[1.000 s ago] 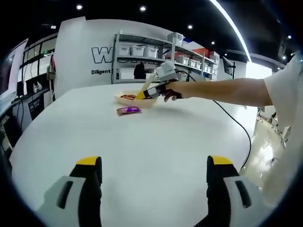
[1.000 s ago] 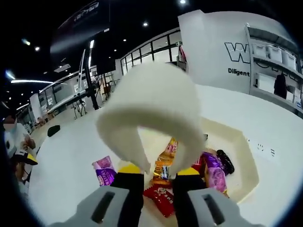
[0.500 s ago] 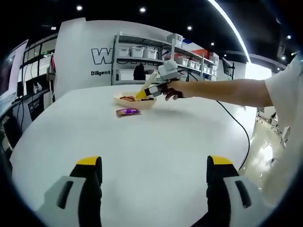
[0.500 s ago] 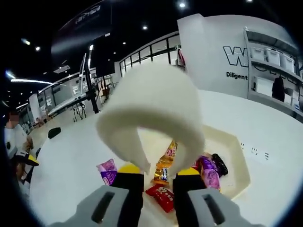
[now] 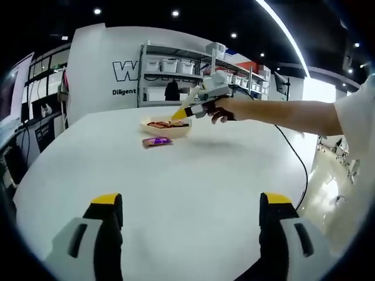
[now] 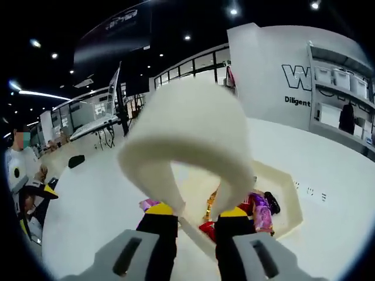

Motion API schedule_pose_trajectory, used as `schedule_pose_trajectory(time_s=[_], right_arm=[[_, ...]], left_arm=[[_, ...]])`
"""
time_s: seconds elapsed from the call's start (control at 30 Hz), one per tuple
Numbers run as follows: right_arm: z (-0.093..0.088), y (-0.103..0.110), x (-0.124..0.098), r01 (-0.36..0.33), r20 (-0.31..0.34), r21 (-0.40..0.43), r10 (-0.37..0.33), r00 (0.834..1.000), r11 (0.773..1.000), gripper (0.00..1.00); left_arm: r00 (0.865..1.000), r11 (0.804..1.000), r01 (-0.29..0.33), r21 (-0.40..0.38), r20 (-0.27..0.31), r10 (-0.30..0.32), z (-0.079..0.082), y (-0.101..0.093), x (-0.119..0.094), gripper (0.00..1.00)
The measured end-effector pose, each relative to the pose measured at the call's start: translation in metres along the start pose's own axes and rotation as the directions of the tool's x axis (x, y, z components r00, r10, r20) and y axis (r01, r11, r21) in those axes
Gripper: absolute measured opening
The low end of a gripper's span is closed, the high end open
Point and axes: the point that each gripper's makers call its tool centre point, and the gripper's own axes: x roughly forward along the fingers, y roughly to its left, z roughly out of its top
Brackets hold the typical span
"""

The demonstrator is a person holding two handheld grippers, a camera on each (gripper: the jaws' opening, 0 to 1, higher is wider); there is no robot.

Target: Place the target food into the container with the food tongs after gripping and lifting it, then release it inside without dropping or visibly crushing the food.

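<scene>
My right gripper is shut on the cream food tongs, whose broad band arches up out of its jaws. Beyond them lies a shallow cream container holding several snack packets. A purple packet lies on the table just outside it. In the left gripper view the right gripper hovers above the container, with the tongs slanting down towards it and the purple packet in front. My left gripper is open over the near table.
The round white table stretches wide between the two grippers. A person's arm reaches in from the right. Shelves with bins stand behind the table. A cable trails off the right edge. Another person sits far left.
The right gripper and tongs have risen and drawn back from the container, which now looks smaller and lower in its view. The left gripper has stayed put.
</scene>
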Motion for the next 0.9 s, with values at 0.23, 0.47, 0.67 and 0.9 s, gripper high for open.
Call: schedule_pose_trajectory(time_s=[0.23, 0.47, 0.67, 0.9], right_arm=[[0.002, 0.008, -0.012, -0.008, 0.006, -0.018, 0.008, 1.0, 1.0, 0.17], [-0.001, 0.019, -0.02, -0.028, 0.003, -0.036, 0.028, 1.0, 0.999, 0.17], [-0.005, 0.028, -0.024, -0.041, -0.006, -0.057, 0.041, 0.999, 0.998, 0.17], [-0.007, 0.043, -0.023, -0.079, -0.018, -0.077, 0.078, 0.997, 0.994, 0.17]], left_arm=[[1.0, 1.0, -0.006, 0.021, 0.01, 0.006, 0.005, -0.005, -0.003, 0.99], [0.999, 0.999, -0.012, 0.048, 0.034, 0.011, 0.011, -0.009, -0.007, 0.99], [0.999, 0.998, -0.013, 0.069, 0.05, 0.01, 0.017, -0.012, -0.01, 0.99], [0.999, 0.998, -0.011, 0.063, 0.053, 0.008, 0.018, -0.015, -0.015, 0.99]])
